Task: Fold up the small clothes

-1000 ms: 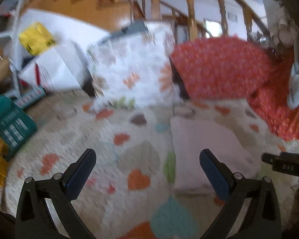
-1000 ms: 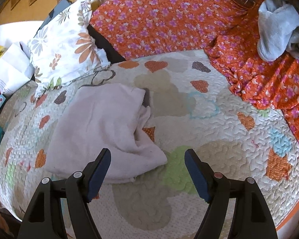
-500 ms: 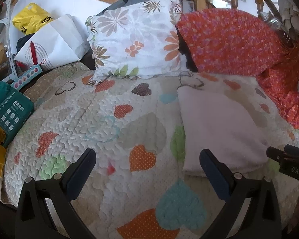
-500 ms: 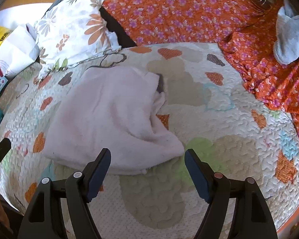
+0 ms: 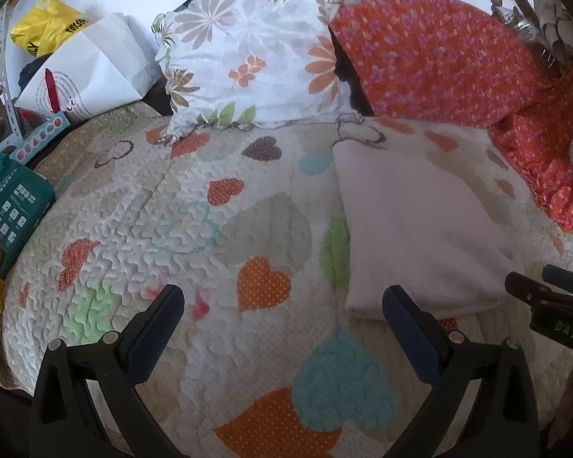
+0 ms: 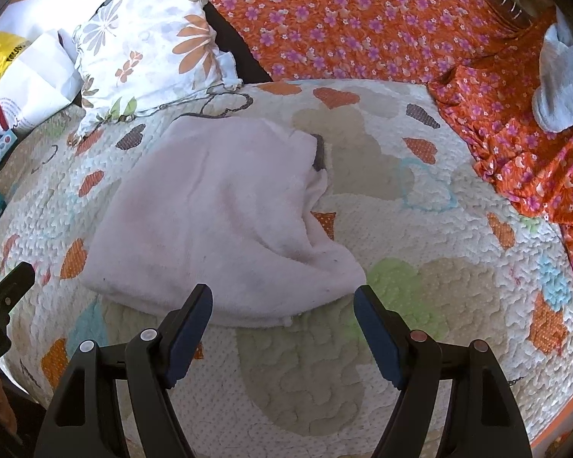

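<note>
A pale pink fleece garment [image 6: 225, 217] lies flat on the heart-patterned quilt [image 6: 420, 286], its right side loosely folded over. It also shows in the left wrist view [image 5: 420, 229], right of centre. My right gripper [image 6: 282, 305] is open and empty, hovering just in front of the garment's near edge. My left gripper [image 5: 282, 305] is open and empty above bare quilt [image 5: 172, 229], to the left of the garment; its right finger is near the garment's near left corner. The right gripper's tip [image 5: 546, 301] shows at the left view's right edge.
A floral pillow [image 5: 256, 57] and an orange flowered pillow and cloth [image 6: 363, 19] lie at the back. A white paper bag [image 5: 88, 72], yellow bag [image 5: 46, 34] and teal box [image 5: 11, 206] sit at the left. A grey-white cloth [image 6: 561, 84] lies at the right.
Both grippers have moved closer to the bed and tilted down. The garment now looks nearer to the right gripper. Both stay open and the garment has not moved.
</note>
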{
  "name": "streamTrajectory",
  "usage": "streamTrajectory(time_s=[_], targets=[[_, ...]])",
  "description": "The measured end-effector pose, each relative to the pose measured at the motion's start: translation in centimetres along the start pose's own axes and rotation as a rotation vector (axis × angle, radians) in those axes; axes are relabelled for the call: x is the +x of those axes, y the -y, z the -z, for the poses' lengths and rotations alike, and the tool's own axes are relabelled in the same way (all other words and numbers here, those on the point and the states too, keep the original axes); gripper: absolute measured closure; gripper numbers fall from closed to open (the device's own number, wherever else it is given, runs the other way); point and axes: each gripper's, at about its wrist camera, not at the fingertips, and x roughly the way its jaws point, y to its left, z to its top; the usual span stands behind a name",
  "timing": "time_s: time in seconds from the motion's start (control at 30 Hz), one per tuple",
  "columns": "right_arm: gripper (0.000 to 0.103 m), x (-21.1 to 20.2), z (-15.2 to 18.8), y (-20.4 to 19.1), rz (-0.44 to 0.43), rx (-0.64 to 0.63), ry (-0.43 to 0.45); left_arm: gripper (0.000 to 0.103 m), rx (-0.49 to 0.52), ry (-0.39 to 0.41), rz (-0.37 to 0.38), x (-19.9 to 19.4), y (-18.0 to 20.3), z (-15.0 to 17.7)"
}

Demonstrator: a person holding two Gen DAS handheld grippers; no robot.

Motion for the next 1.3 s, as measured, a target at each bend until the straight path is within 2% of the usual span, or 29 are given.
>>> streamTrajectory(time_s=[1.3], targets=[[0.021,1.2,0.5,-0.5,-0.004,-0.003,-0.055,0.000,-0.020,-0.082,0.042,1.1,0.1,0.7]])
